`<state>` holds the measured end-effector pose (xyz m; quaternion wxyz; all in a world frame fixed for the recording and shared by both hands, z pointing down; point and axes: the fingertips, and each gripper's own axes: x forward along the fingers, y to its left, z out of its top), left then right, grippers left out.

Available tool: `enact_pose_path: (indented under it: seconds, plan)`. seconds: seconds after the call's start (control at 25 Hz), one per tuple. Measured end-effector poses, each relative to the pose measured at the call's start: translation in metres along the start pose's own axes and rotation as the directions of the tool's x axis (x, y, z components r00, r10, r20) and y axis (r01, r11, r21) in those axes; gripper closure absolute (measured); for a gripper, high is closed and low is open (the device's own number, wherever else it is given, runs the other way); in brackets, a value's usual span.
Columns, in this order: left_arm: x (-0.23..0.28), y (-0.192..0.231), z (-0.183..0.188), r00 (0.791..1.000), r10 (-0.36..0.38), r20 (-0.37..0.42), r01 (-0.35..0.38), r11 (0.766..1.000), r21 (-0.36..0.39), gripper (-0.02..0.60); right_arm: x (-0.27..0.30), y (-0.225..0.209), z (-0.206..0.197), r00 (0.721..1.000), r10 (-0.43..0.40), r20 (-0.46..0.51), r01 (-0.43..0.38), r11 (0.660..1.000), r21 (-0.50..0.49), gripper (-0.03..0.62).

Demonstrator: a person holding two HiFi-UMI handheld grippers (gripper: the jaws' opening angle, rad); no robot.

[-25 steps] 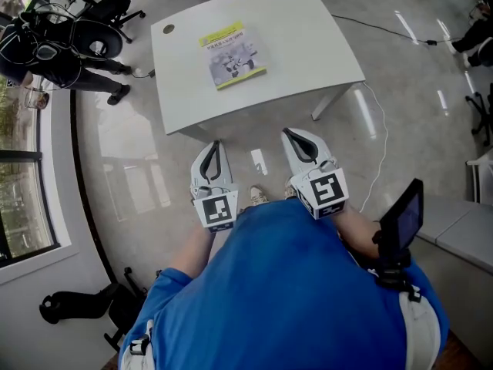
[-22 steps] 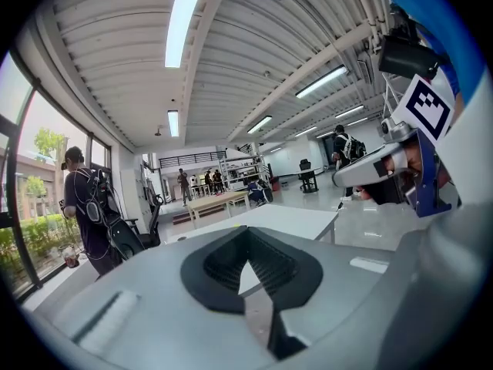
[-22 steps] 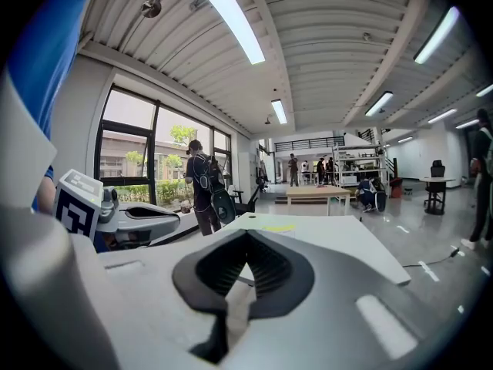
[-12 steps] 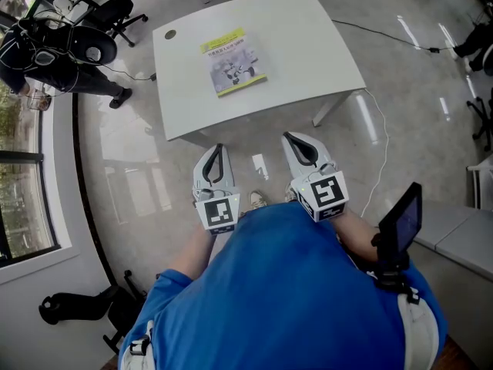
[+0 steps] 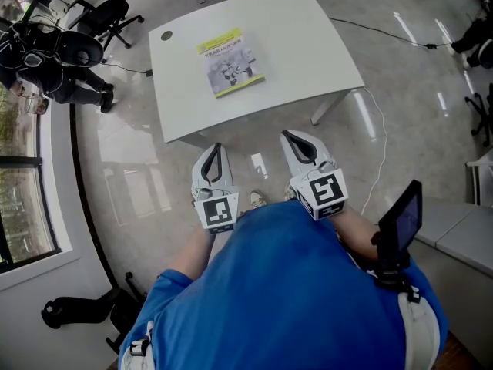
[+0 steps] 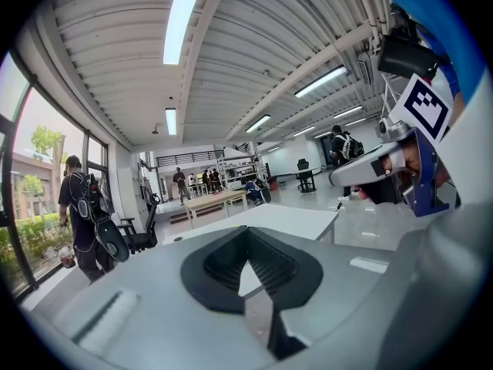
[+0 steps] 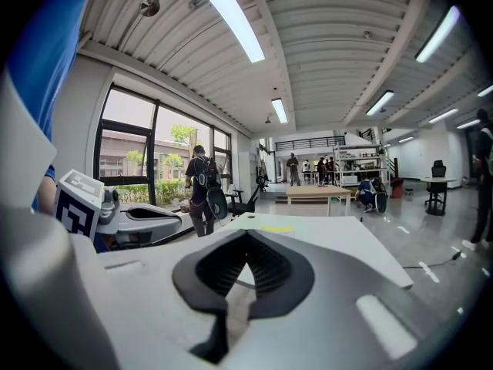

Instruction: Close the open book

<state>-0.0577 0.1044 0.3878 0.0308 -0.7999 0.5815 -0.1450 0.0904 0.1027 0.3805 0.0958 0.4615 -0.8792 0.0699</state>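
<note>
Left gripper (image 5: 216, 149) and right gripper (image 5: 291, 137) are both pressed together, pinching nothing, hanging short of the desk's (image 5: 308, 45) near edge. The book (image 5: 229, 60) sits on the desk's left half, cover up. Honestly looks closed already, so probably no reach needed.

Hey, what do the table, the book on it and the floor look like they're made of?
Table: probably white laminate or painted board, matte; the top is even with no glare.
Book: paper, with a printed cover showing a yellow band and a picture.
Floor: polished grey concrete or resin, perhaps; it mirrors light streaks.
</note>
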Motion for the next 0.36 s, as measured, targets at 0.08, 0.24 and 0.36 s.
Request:
enact_pose_path:
  seconds: [0.08, 0.24, 0.36]
  plan:
    - [0.0003, 0.0, -0.0006, 1.0, -0.001, 0.005, 0.001, 1.0, 0.0, 0.574, 0.0007, -0.0004, 0.0007, 1.0, 0.0, 0.003, 0.0, 1.0, -0.002, 0.591]
    - [-0.0002, -0.0001, 0.0003, 1.0, -0.003, 0.004, 0.003, 1.0, 0.006, 0.574, 0.0004, 0.0003, 0.0004, 1.0, -0.001, -0.001, 0.001, 1.0, -0.005, 0.592]
    - [-0.0005, 0.0004, -0.0015, 1.0, -0.005, 0.005, 0.005, 1.0, 0.001, 0.574, 0.0009, 0.0013, -0.0002, 1.0, -0.001, -0.003, 0.001, 1.0, -0.008, 0.591]
